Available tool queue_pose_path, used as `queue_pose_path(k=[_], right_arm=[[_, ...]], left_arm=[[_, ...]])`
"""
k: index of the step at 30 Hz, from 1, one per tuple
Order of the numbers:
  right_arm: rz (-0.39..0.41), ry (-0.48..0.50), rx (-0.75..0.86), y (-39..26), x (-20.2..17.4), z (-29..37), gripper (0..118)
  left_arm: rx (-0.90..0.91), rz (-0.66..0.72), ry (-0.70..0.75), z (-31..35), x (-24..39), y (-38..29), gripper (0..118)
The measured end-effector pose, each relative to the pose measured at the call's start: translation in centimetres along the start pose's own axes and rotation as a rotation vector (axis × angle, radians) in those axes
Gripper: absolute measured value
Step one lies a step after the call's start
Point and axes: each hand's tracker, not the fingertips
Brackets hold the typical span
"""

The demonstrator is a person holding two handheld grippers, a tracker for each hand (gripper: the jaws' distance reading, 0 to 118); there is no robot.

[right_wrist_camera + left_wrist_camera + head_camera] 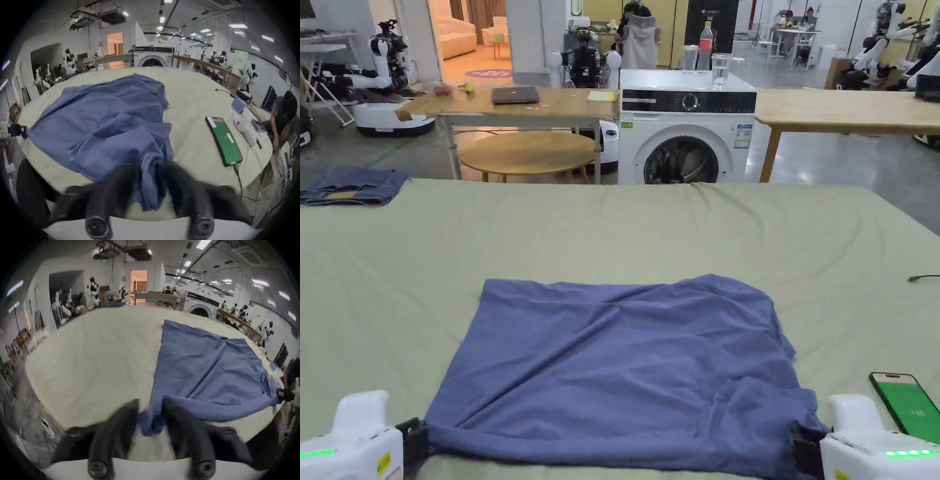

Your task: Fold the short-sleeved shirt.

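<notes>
Big bench (612, 231), covered with a pale green sheet. Spread out on it, close to the near edge, a blue short-sleeved shirt (625, 369), mostly flat but wrinkled and bunched up on the right side. Just beside that side, a phone (909, 406) with a green screen. Down at the near left corner of the shirt, the left claw (415, 445), clenched on the cloth. At the near right corner, the right claw (805, 451), also pinching the cloth tight.

Could go wrong: lifting one corner faster than the other, so a crooked fold. Might slip free from a small pinch of cloth during a hard pull. Could also fold the bunched wrinkles right in. Might bump or drag the phone with a wide swing on the right.

Counted: one bench, one shirt, one other folded blue cloth (353, 185) far off at the left corner, one phone, two claws.
</notes>
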Motion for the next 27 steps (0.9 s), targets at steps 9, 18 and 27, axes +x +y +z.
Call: queue_pose_path(k=[9, 18, 27], right_arm=[[0.042, 0.072, 0.227, 5.8, -8.7, 5.2, 115], [0.019, 0.094, 0.197, 3.4, -10.2, 4.2, 0], [-0.01, 0.11, 0.117, 1.2, -8.3, 3.7, 0]], left_arm=[[0.117, -0.214, -0.183, 3.6, 9.4, 5.0, 109], [0.038, -0.126, -0.109, 1.0, 1.7, 2.1, 0], [-0.127, -0.106, -0.149, -1.3, -6.5, -2.8, 118]])
